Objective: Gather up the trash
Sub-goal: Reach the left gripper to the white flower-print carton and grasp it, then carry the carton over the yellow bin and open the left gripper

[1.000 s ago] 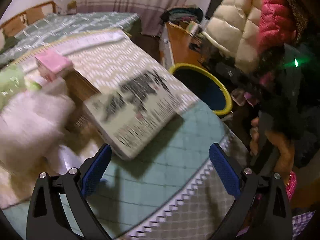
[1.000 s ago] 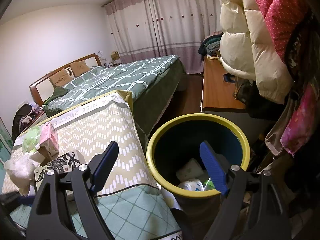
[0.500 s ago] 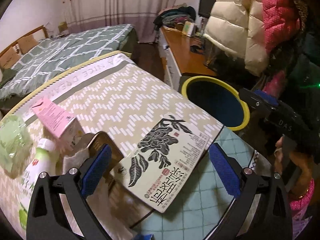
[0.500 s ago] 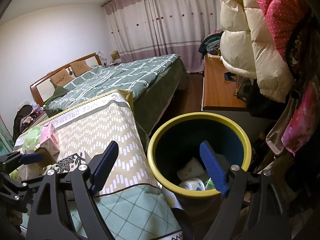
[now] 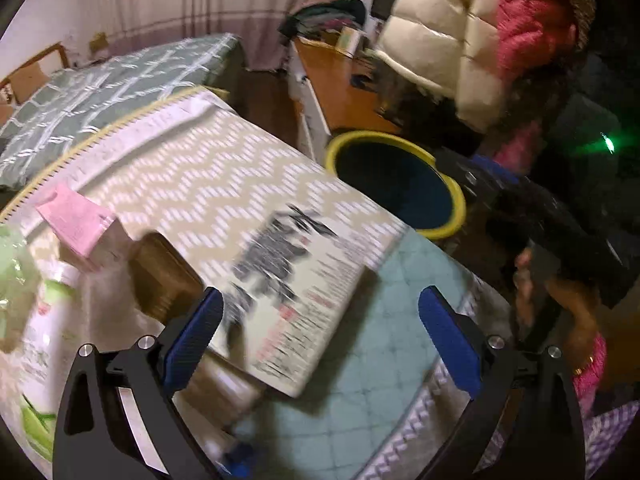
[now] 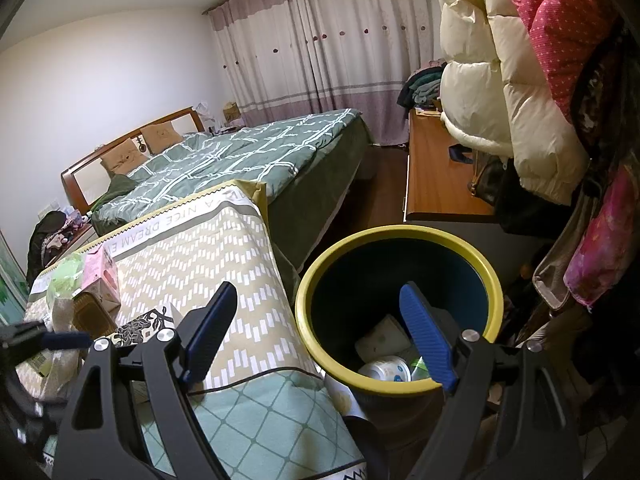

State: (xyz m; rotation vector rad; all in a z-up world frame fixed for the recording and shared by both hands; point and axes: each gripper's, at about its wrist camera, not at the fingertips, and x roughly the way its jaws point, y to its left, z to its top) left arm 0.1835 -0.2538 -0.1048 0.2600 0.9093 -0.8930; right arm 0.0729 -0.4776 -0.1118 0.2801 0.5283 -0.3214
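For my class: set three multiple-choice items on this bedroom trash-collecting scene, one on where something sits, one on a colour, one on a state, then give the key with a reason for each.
1. Where does the pink carton stand?
A. on the patterned cloth-covered surface
B. inside the bin
C. on the wooden desk

2. What colour is the rim of the bin?
A. red
B. yellow
C. white

3. How do the jaws of the right gripper stand?
A. shut on a bottle
B. shut with nothing in them
C. open, holding nothing

Key:
1 A, the carton stands on the cloth among the other clutter.
2 B, a yellow band rings the dark blue inside.
3 C, the blue pads stand wide apart with only the scene beyond showing between them.
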